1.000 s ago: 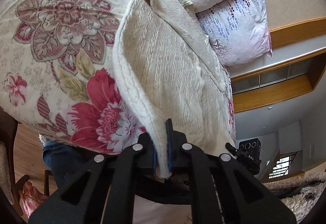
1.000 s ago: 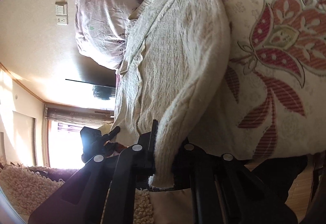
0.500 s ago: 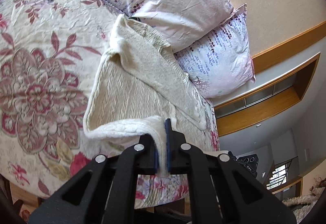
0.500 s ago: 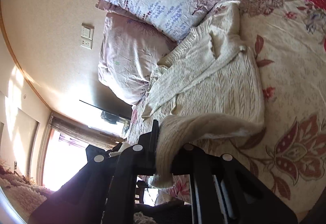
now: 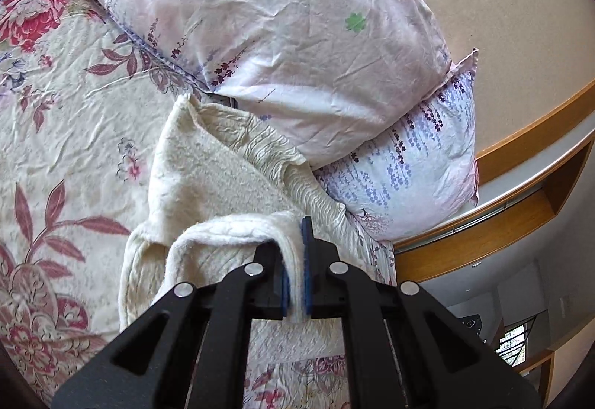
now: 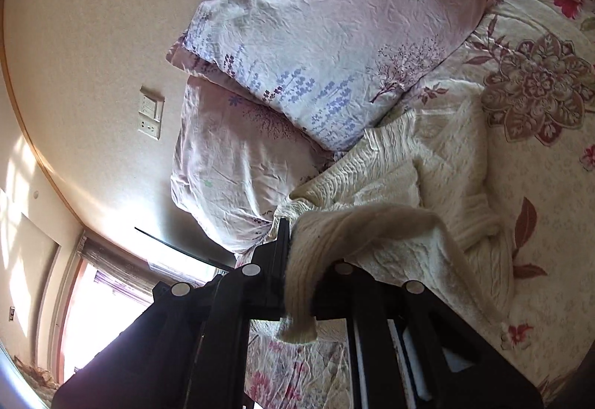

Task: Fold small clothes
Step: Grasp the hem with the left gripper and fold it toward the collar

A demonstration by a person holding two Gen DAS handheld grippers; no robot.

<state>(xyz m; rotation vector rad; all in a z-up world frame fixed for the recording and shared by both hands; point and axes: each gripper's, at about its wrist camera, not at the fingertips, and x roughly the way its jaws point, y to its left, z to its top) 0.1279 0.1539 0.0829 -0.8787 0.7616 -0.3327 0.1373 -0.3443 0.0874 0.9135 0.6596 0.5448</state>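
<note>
A cream cable-knit sweater lies on the floral bedspread, its far end against the pillows. My left gripper is shut on one corner of the sweater's near edge, which folds back over the body. My right gripper is shut on the other corner of the sweater; the cloth drapes over its right finger and hides it. The held edge hangs above the lower half of the sweater, toward the pillows.
Two pale floral pillows lean on the beige wall behind the sweater. A wooden shelf runs along the wall. A bright window and wall switch show in the right wrist view. The bedspread extends beside the sweater.
Both grippers have carried the sweater's near edge up and forward toward the pillows, doubling the sweater over itself. The pillows and wall have come into view.
</note>
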